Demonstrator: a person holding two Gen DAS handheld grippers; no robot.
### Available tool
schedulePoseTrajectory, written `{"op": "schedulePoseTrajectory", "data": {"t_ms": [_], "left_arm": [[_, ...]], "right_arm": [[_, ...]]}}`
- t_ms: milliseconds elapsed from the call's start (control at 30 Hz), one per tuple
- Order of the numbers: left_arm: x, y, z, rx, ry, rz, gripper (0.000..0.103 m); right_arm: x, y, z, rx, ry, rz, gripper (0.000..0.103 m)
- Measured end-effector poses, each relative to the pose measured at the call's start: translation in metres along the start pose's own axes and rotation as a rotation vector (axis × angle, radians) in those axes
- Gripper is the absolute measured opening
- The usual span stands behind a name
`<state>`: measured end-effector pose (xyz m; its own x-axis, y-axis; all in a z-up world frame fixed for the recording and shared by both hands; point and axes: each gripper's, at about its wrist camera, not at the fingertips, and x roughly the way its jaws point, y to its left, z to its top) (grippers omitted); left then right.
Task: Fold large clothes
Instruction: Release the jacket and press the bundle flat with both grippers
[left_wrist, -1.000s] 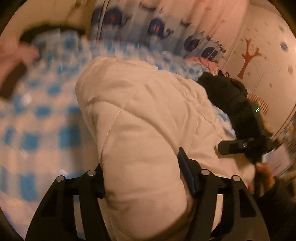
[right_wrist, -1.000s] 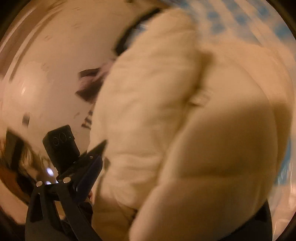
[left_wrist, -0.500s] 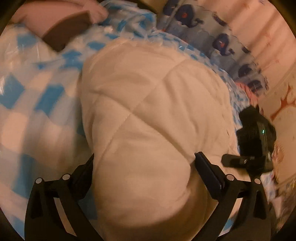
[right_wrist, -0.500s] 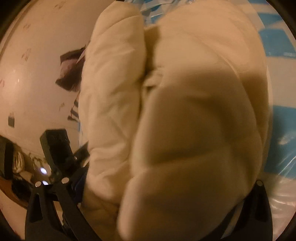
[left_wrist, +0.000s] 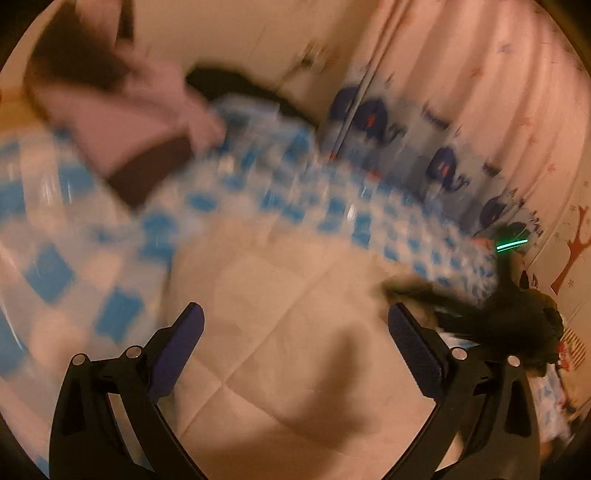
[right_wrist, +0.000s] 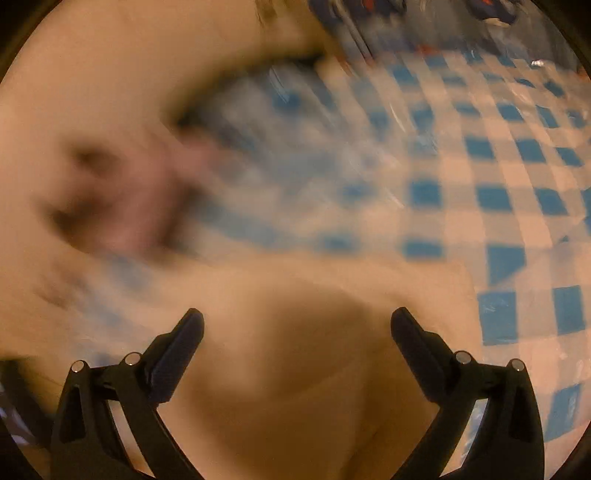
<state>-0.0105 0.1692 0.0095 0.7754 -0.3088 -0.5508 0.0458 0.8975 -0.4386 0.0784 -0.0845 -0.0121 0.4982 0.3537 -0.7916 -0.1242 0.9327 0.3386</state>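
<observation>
A white quilted jacket (left_wrist: 295, 332) lies low on the blue-and-white checked bed cover (left_wrist: 74, 266). My left gripper (left_wrist: 295, 317) is open wide just above the jacket, and its pads touch nothing. At the jacket's right edge the black body of the right gripper (left_wrist: 517, 321) shows as a dark blur with a green light. In the right wrist view my right gripper (right_wrist: 295, 319) is also open wide. The jacket (right_wrist: 295, 387) lies below and between its fingers, not pinched. Both views are motion-blurred.
A folded pink and brown garment (left_wrist: 129, 129) lies on the cover at the back left, blurred in the right wrist view (right_wrist: 129, 192). A whale-print fabric (left_wrist: 406, 129) and a pink curtain (left_wrist: 498, 74) line the far side. The checked cover (right_wrist: 480, 184) stretches to the right.
The left jaws opened wide and let go of the jacket, which dropped from a bunched heap to lie flatter. Both grippers drew back, and the right view swung towards the checked cover.
</observation>
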Motion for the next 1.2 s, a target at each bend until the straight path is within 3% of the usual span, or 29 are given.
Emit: {"op": "schedulePoseTrajectory", "data": {"t_ms": [67, 200, 233, 300, 333, 400, 433, 467, 533, 633, 733, 767, 833, 900, 933, 1000, 1033, 1100, 1200], "left_arm": [[0.021, 0.006, -0.006, -0.021, 0.051, 0.013, 0.096], [0.027, -0.003, -0.013, 0.035, 0.058, 0.071, 0.096], [0.023, -0.005, -0.013, 0.048, 0.049, 0.075, 0.096], [0.013, -0.008, -0.014, 0.066, 0.026, 0.086, 0.096], [0.010, -0.007, -0.015, 0.073, 0.020, 0.092, 0.096], [0.009, -0.007, -0.014, 0.075, 0.016, 0.095, 0.096], [0.009, -0.008, -0.014, 0.077, 0.021, 0.093, 0.096], [0.011, -0.011, -0.013, 0.085, 0.030, 0.100, 0.096], [0.008, -0.022, -0.016, 0.129, 0.016, 0.144, 0.096], [-0.005, -0.035, -0.022, 0.204, -0.021, 0.190, 0.096], [-0.017, -0.040, -0.024, 0.230, -0.046, 0.199, 0.096], [-0.023, -0.038, -0.026, 0.234, -0.059, 0.207, 0.096], [-0.029, -0.038, -0.029, 0.244, -0.071, 0.224, 0.096], [-0.035, -0.036, -0.032, 0.247, -0.073, 0.226, 0.096], [-0.038, -0.037, -0.032, 0.248, -0.074, 0.227, 0.096], [-0.047, -0.039, -0.035, 0.275, -0.089, 0.224, 0.096], [-0.051, -0.041, -0.037, 0.286, -0.095, 0.226, 0.096], [-0.063, -0.041, -0.040, 0.296, -0.113, 0.218, 0.096], [-0.078, -0.042, -0.041, 0.303, -0.140, 0.206, 0.096]], "right_arm": [[0.040, -0.006, 0.012, 0.049, 0.027, 0.061, 0.098], [0.031, -0.010, 0.016, 0.054, 0.072, 0.078, 0.098], [0.012, -0.005, 0.016, 0.059, 0.053, 0.082, 0.098], [-0.036, 0.001, 0.009, 0.034, -0.073, 0.085, 0.098], [-0.064, 0.003, -0.008, 0.009, -0.152, 0.067, 0.098], [-0.076, 0.004, -0.032, -0.021, -0.201, -0.013, 0.098], [-0.054, 0.008, -0.049, -0.100, -0.144, -0.092, 0.098], [-0.034, 0.010, -0.051, -0.121, -0.119, -0.081, 0.098], [-0.032, -0.004, -0.048, -0.063, -0.093, -0.017, 0.098], [-0.047, 0.003, -0.036, -0.055, -0.057, -0.037, 0.098], [-0.096, 0.020, -0.045, -0.082, -0.179, -0.015, 0.098], [-0.117, 0.027, -0.056, -0.098, -0.259, -0.017, 0.098], [-0.133, 0.034, -0.077, -0.112, -0.338, -0.033, 0.098], [-0.100, 0.035, -0.095, -0.151, -0.238, -0.133, 0.098], [-0.066, 0.028, -0.103, -0.164, -0.162, -0.115, 0.098], [-0.052, 0.003, -0.102, -0.059, -0.132, 0.006, 0.098], [-0.055, 0.001, -0.099, -0.042, -0.113, 0.009, 0.098], [-0.082, 0.013, -0.093, -0.059, -0.133, -0.043, 0.098], [-0.129, 0.033, -0.109, -0.117, -0.269, -0.050, 0.098]]}}
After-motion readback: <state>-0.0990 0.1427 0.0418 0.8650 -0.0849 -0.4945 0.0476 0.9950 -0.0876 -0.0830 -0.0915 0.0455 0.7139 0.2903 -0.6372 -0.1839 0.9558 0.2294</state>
